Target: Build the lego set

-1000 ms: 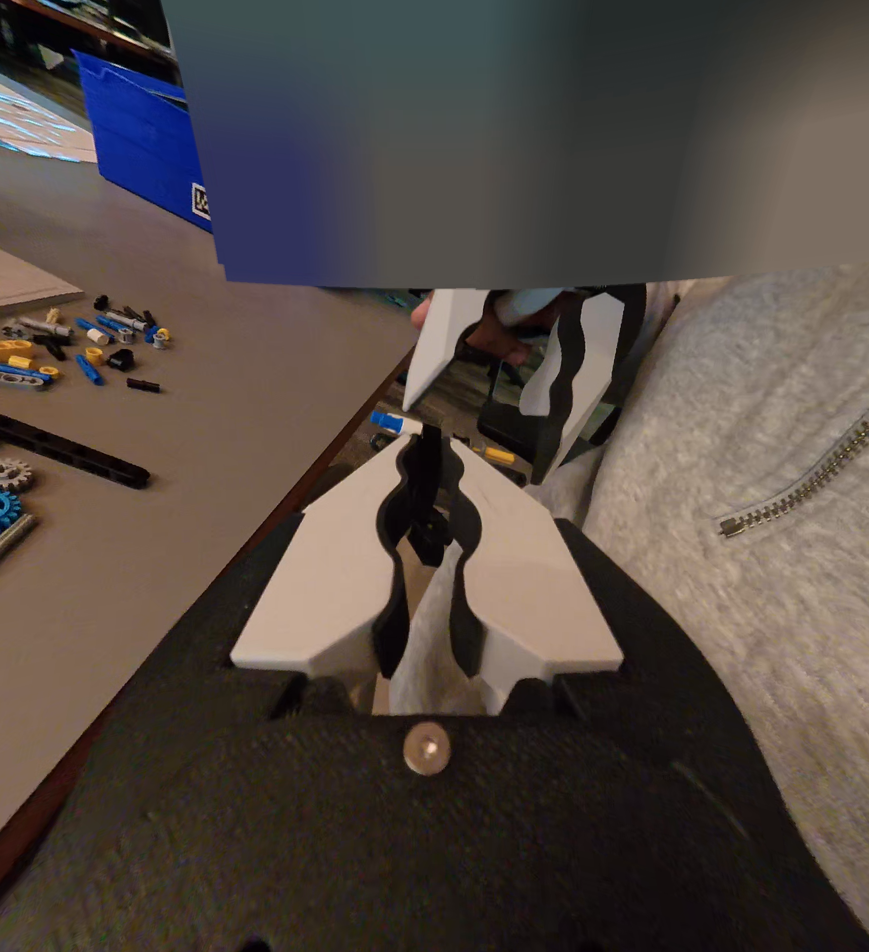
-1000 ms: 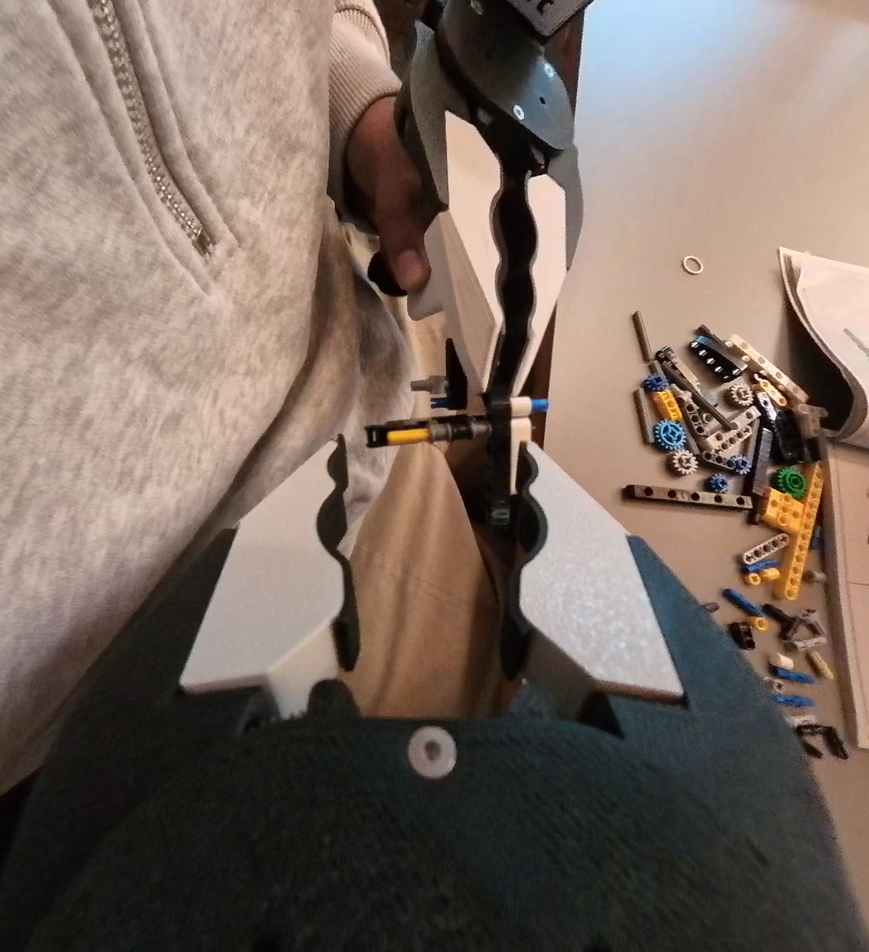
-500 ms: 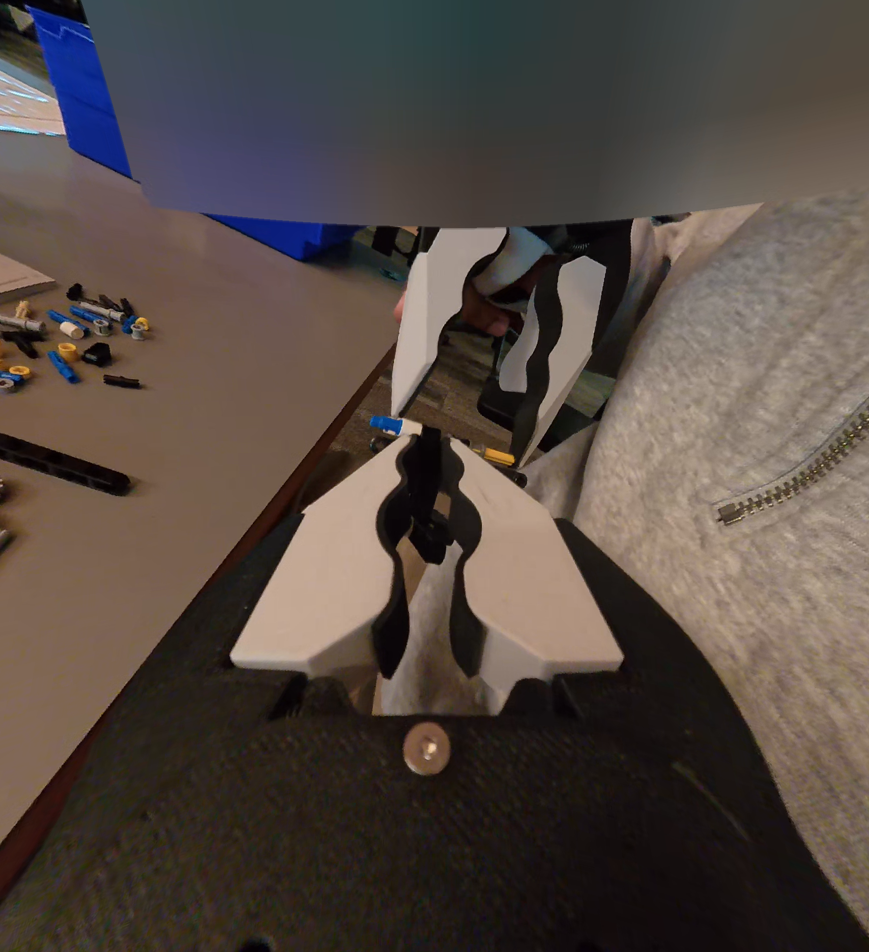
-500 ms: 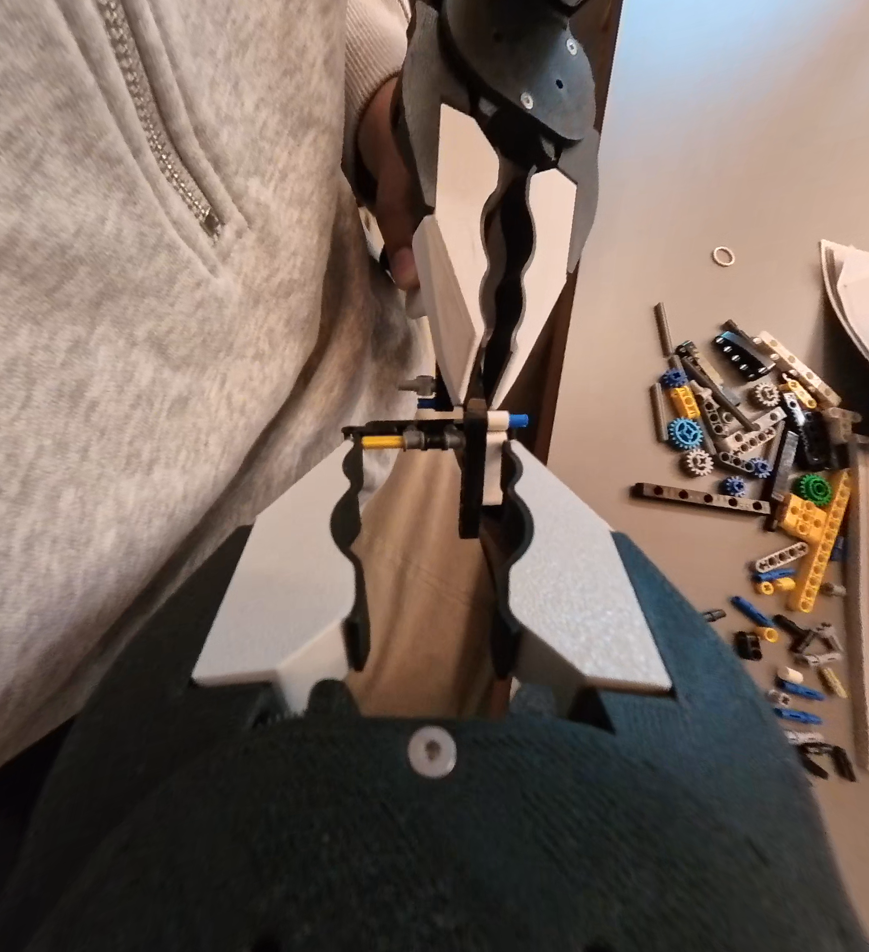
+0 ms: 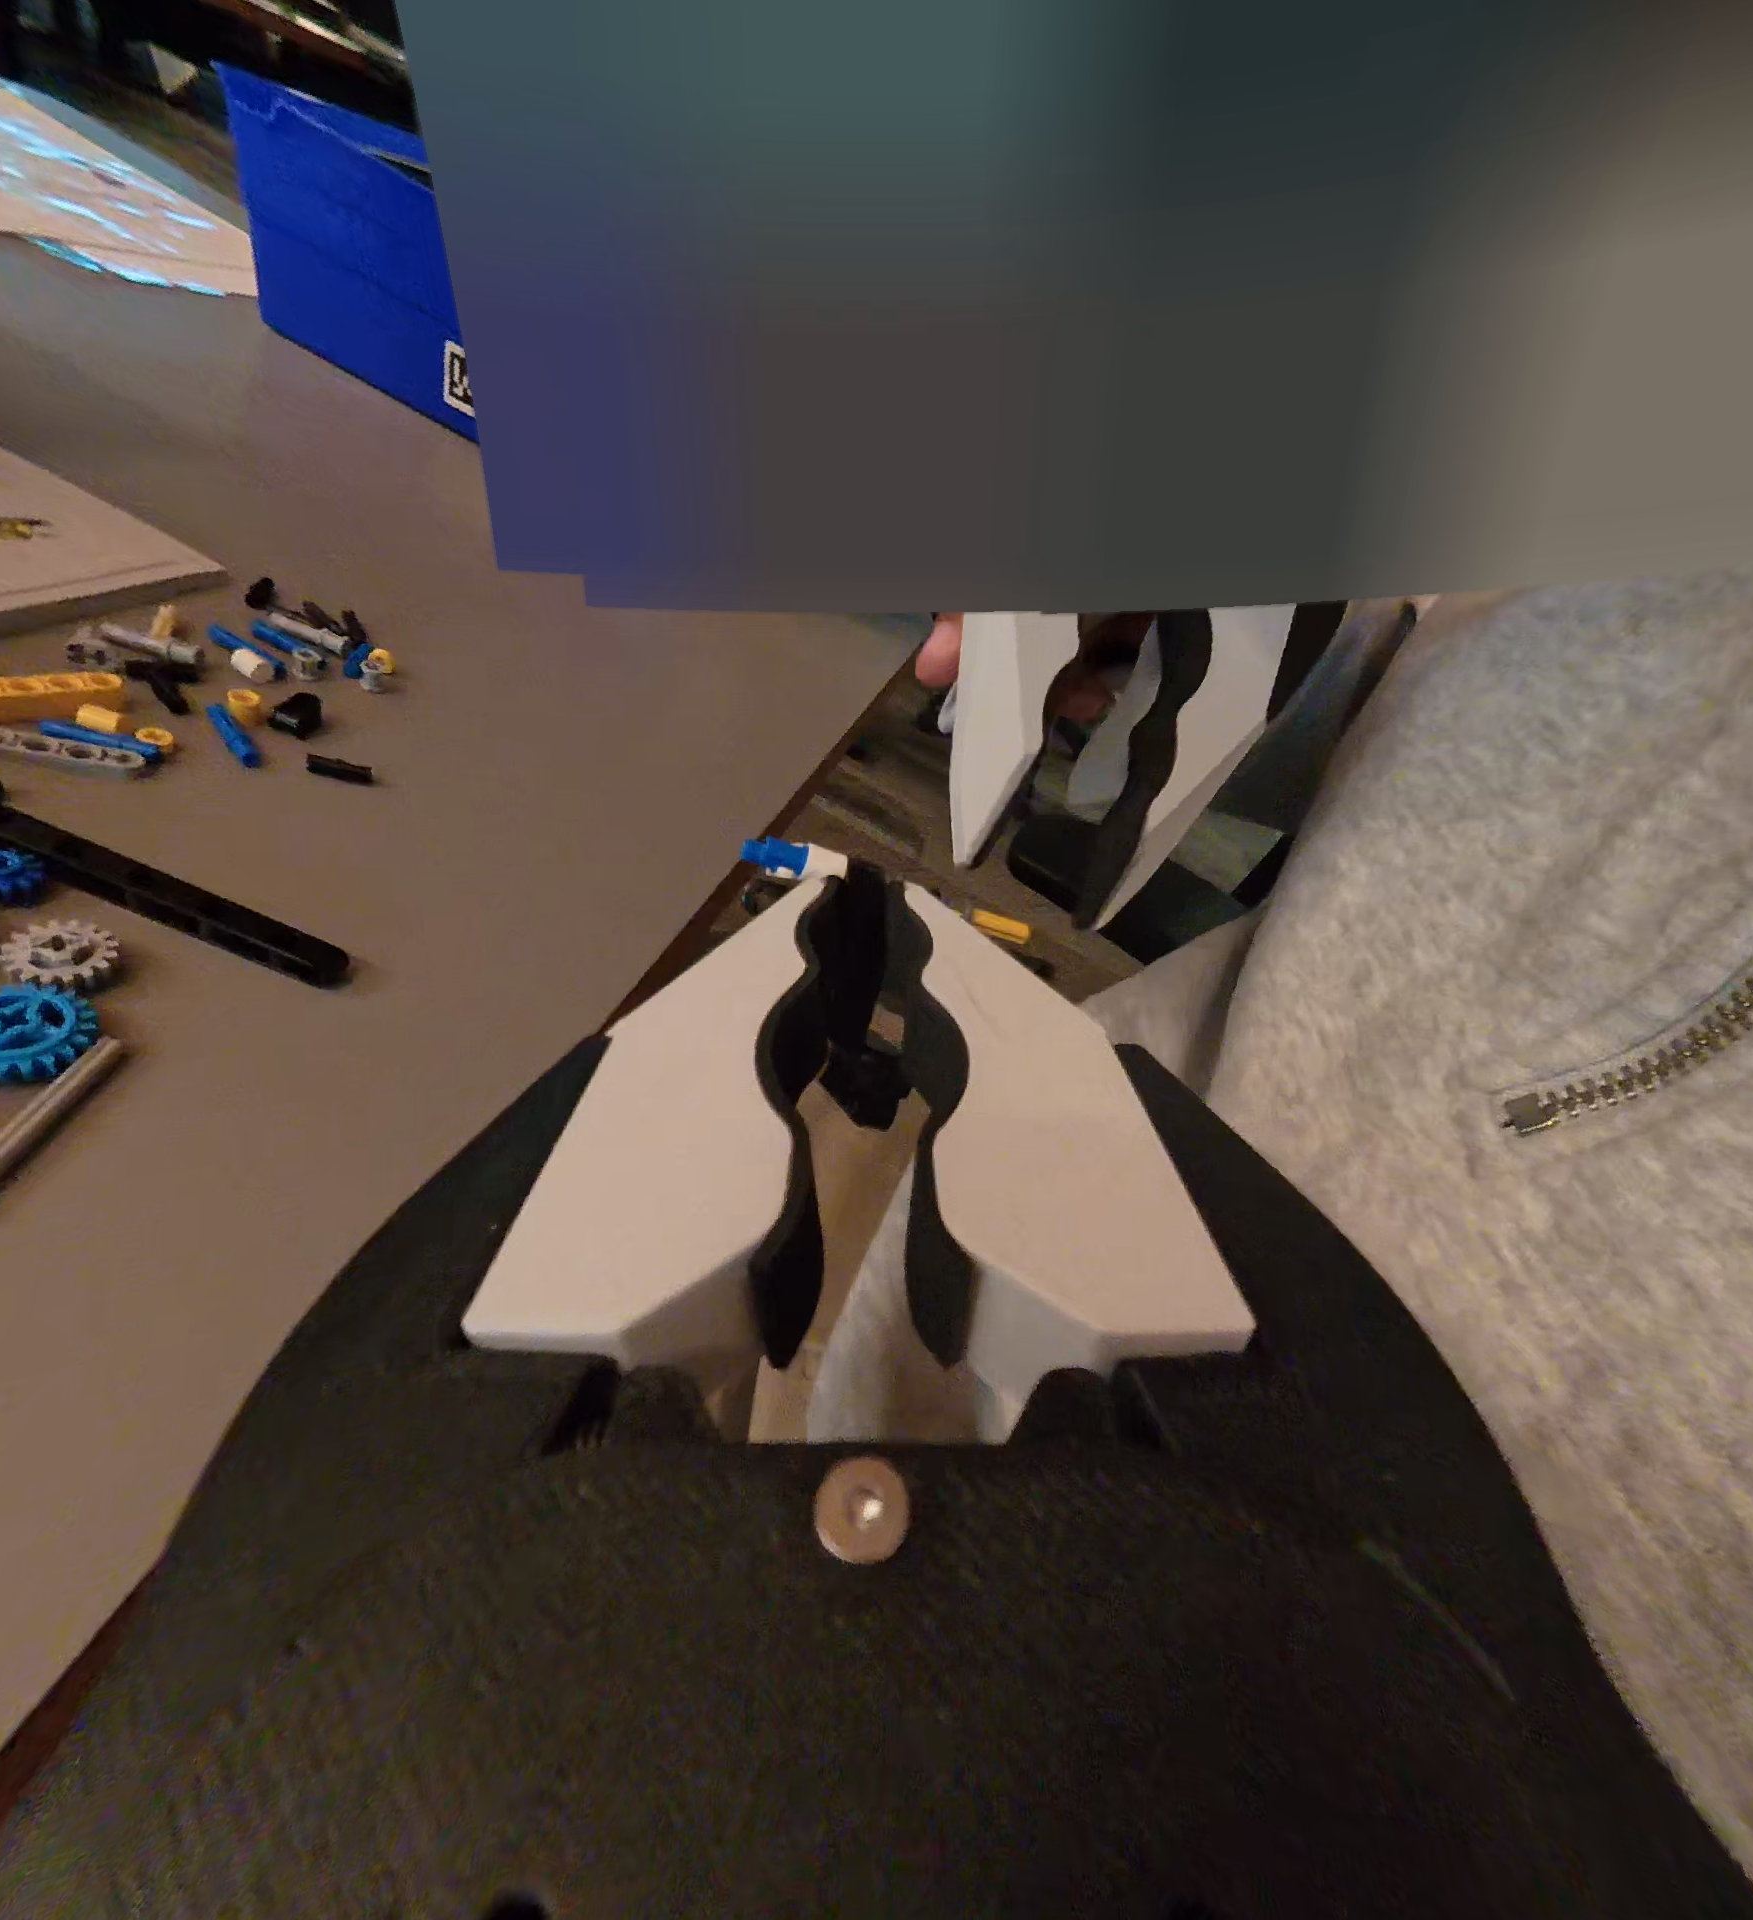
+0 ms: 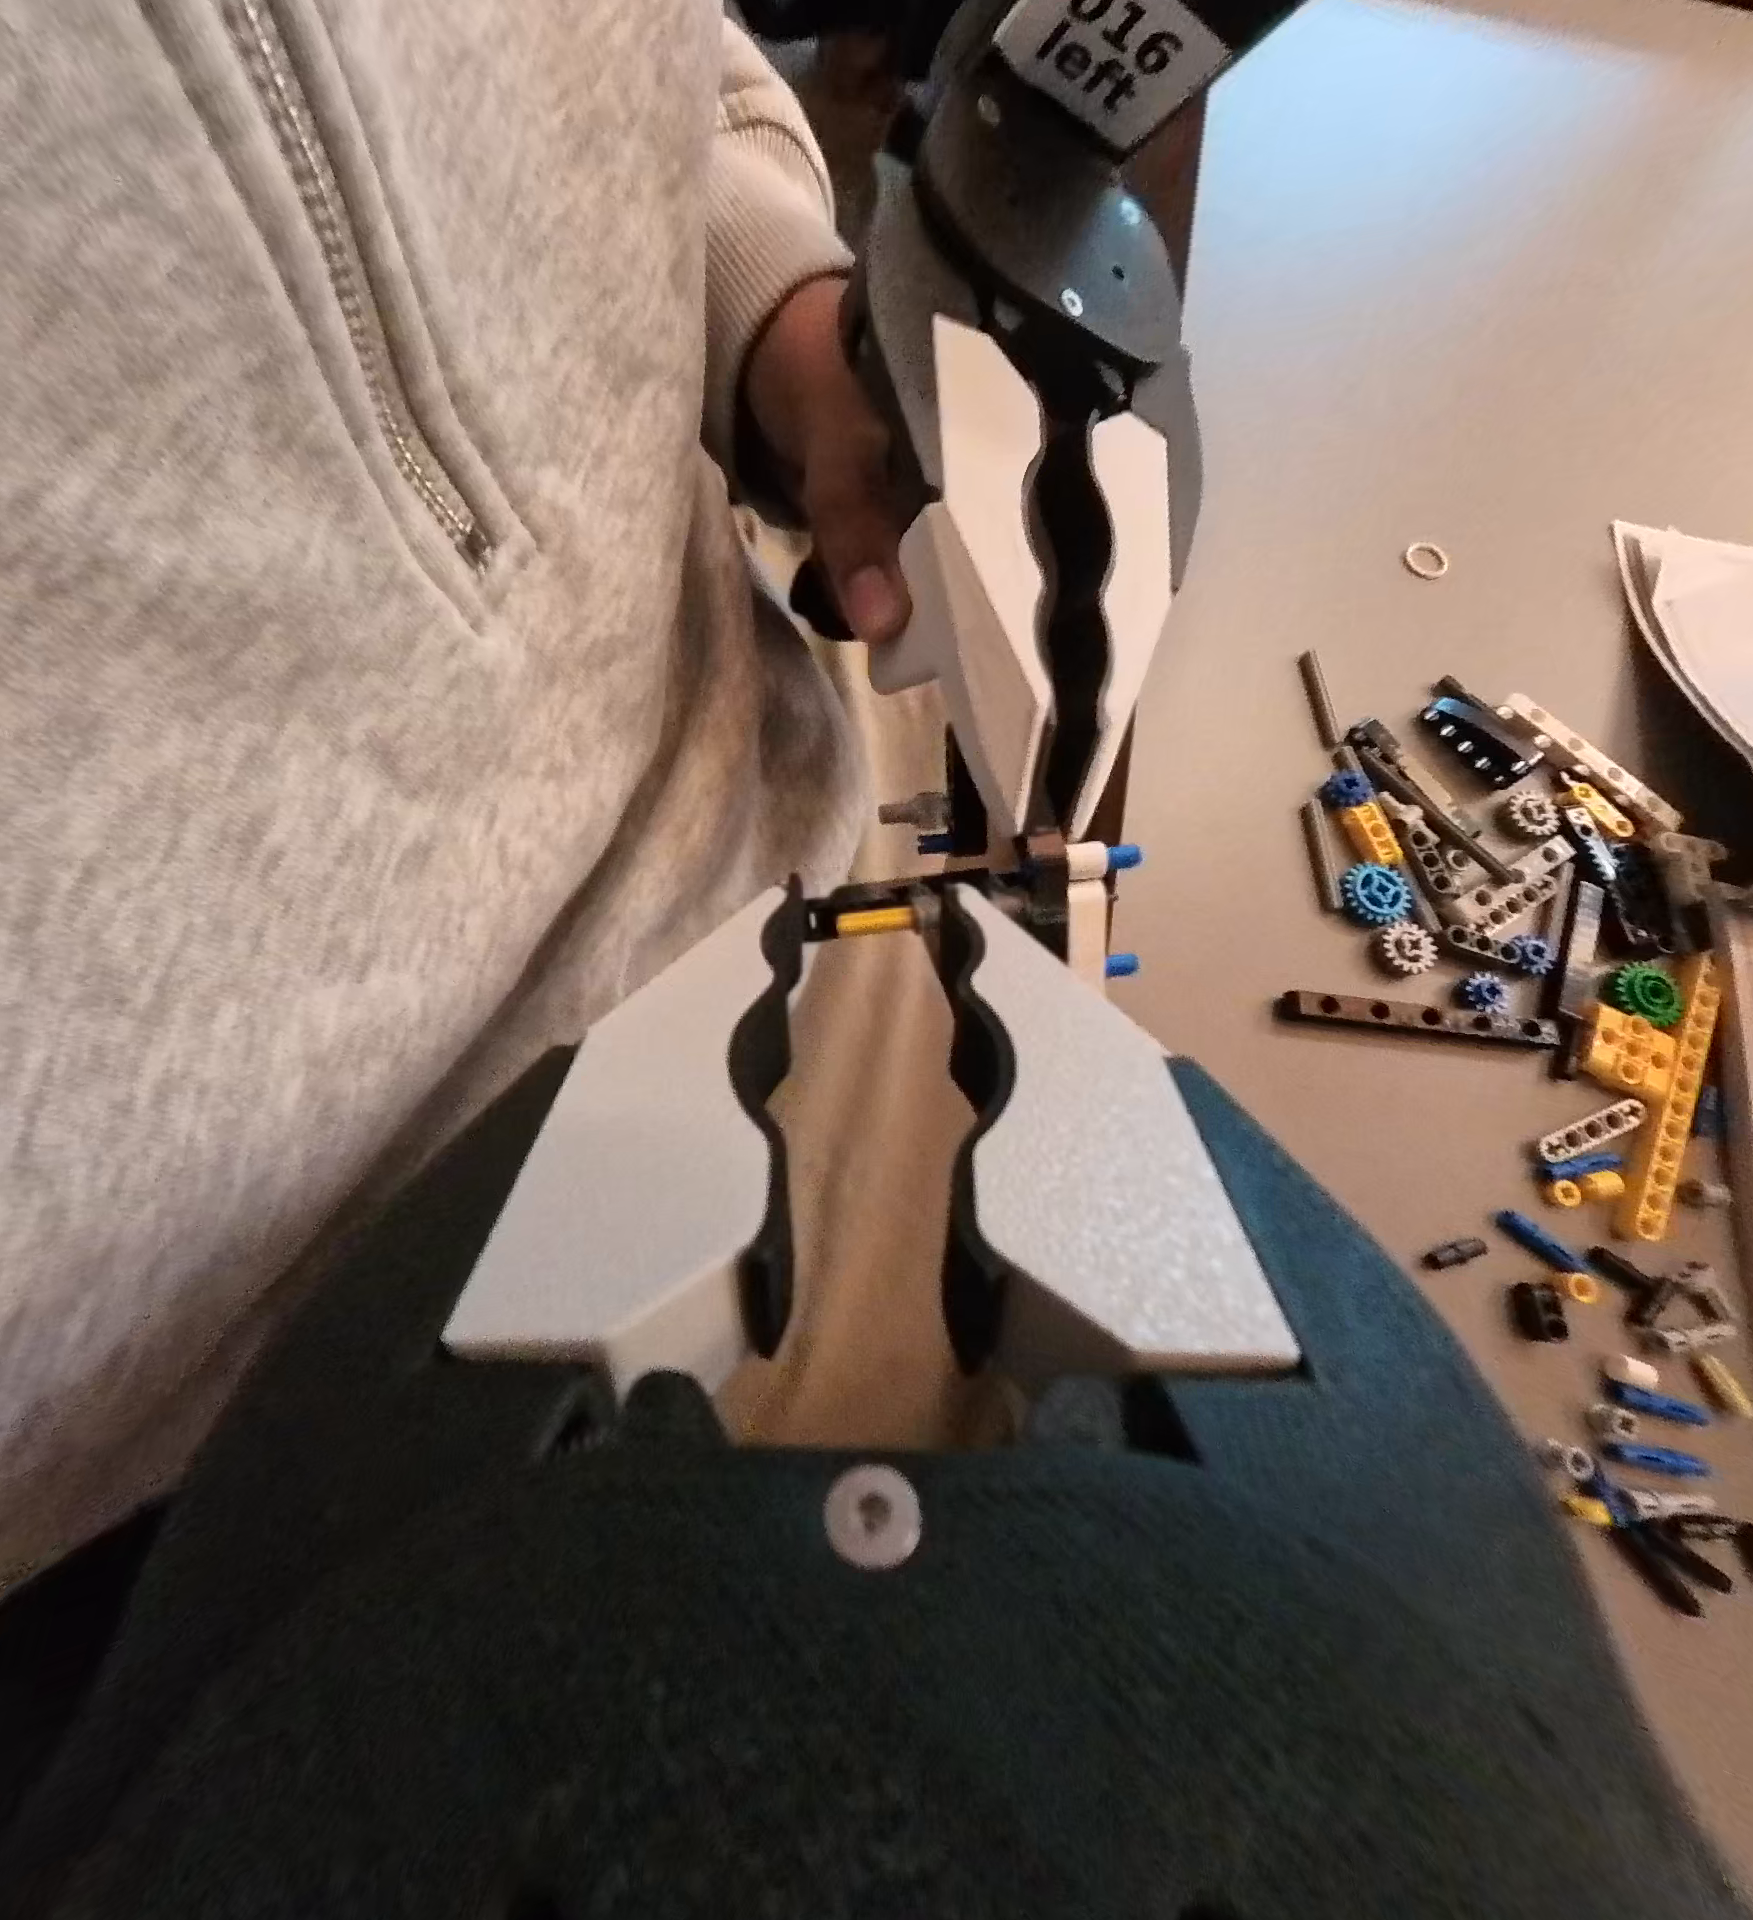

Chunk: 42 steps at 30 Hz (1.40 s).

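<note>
My left gripper [image 5: 861,899] is shut on the black beam of a small lego assembly [image 5: 856,997], held off the table's near edge in front of a person's grey hoodie. The right wrist view shows the assembly [image 6: 1051,883]: black beam, white part, blue pins, and a black axle with a yellow sleeve [image 6: 867,921] sticking out sideways. My right gripper [image 6: 864,914] has its jaws drawn in on that axle, one tip at each end. The left gripper [image 6: 1054,821] comes down onto the beam from above. The right gripper [image 5: 1033,894] shows beyond the left one.
Loose lego parts lie on the grey table [image 5: 560,644]: gears, pins, yellow beams and a long black beam [image 5: 145,894], also in the right wrist view [image 6: 1412,1013]. An open booklet [image 6: 1745,727], a blue bin [image 5: 332,229] and a small ring [image 6: 1425,558] sit farther back. Left and right tips are no more than a few centimetres apart.
My right gripper's jaws have narrowed from wide open to the length of the yellow-sleeved axle. The left gripper has kept its hold on the black beam and shifted slightly.
</note>
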Motion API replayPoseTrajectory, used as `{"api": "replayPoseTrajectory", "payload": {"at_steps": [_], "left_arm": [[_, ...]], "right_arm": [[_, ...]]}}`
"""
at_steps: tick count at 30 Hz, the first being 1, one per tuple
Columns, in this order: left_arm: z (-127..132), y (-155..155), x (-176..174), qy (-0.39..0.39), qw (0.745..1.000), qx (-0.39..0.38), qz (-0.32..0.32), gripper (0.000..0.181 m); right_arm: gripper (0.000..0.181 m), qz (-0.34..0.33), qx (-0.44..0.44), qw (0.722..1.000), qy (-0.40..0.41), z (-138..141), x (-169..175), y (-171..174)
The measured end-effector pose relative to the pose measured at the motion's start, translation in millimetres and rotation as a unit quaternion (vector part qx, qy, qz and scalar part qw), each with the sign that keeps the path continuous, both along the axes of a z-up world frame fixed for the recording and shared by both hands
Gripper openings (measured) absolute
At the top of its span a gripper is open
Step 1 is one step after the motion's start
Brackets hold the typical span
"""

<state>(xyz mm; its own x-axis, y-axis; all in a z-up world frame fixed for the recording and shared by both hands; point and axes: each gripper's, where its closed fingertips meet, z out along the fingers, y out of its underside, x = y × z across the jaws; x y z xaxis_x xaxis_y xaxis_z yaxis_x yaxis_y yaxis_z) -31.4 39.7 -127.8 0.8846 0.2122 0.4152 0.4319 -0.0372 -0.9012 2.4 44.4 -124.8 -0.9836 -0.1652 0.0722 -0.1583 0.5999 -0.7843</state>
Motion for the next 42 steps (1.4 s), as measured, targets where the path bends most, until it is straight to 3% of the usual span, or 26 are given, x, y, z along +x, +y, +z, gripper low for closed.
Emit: {"api": "replayPoseTrajectory", "payload": {"at_steps": [1,8,12,15,19,24,30,38,42], "left_arm": [[0.8,-0.5,-1.0,0.008,1.0,-0.002,0.003,0.005],[14.8,-13.9,-26.0,-0.039,0.995,0.078,0.048,0.005],[18.9,-19.1,-47.2,-0.083,0.985,0.123,0.088,0.004],[17.9,-19.9,-60.3,-0.079,0.984,0.109,0.114,0.003],[21.8,-11.2,-73.4,-0.066,0.988,0.082,0.111,0.004],[12.5,13.2,-96.6,-0.082,0.988,0.064,0.116,0.004],[-2.3,47.1,-116.8,-0.105,0.989,0.027,0.099,0.004],[2.7,54.9,-119.0,-0.073,0.996,0.051,0.031,0.003],[2.5,54.4,-110.9,-0.068,0.994,0.08,-0.013,0.003]], "right_arm": [[0.027,-0.005,-0.006,1.0,-0.007,2.0,-1.1,0.2],[0.05,-0.116,-0.1,0.987,-0.051,17.0,-36.9,2.7],[0.058,-0.225,-0.219,0.947,-0.074,27.9,-77.6,12.9],[0.056,-0.274,-0.282,0.915,-0.087,16.2,-107.6,30.3],[0.058,-0.288,-0.296,0.899,-0.144,-0.6,-121.4,43.0],[0.054,-0.333,-0.239,0.908,-0.092,-25.8,-130.0,64.5],[0.056,-0.341,-0.26,0.896,-0.12,-22.5,-137.6,75.8],[0.055,-0.346,-0.263,0.879,-0.197,-22.7,-149.8,84.1],[0.055,-0.352,-0.323,0.845,-0.24,-7.9,-163.5,91.9]]}}
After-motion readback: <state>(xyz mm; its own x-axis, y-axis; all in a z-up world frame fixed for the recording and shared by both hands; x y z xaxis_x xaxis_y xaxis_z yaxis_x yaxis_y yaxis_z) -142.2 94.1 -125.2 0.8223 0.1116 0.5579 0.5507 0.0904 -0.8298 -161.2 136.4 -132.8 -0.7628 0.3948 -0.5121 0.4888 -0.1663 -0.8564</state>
